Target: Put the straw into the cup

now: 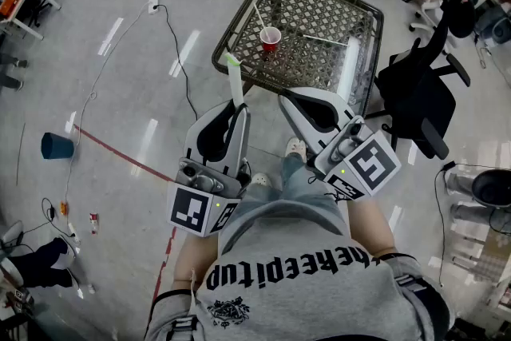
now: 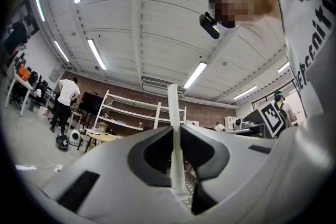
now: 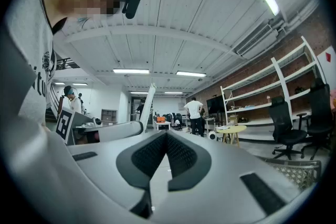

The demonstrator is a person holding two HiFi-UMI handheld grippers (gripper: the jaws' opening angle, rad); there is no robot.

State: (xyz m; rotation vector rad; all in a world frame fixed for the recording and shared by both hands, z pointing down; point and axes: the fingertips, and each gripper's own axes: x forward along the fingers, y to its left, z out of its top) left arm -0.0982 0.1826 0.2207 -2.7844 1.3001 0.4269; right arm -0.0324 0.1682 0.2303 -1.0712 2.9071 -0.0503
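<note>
One straw [image 1: 235,84] clamped upright in your left gripper [image 1: 239,109], near you, well apart from red cup [image 1: 270,38] on far mesh table [image 1: 315,8]. Your right gripper [image 1: 286,98] jaws together, nothing between. Grab done; carry and drop-in left, I reckon.

**Layout Relative to the Tools**

A straw [image 2: 173,128] stands upright between the jaws of the left tool [image 1: 239,109]. The right tool [image 1: 283,97] sits just beside it, on its right. The tabletop [image 1: 319,12] lies ahead of both tools. The cup [image 1: 271,37] stands on it with a second straw [image 1: 259,14] inside. A third straw [image 1: 323,39] lies right of the cup, ahead of the right tool. A chair [image 1: 415,92] stands right of the right tool. A bin [image 1: 57,145] sits on the floor [image 1: 120,52], well left of the left tool.
</note>
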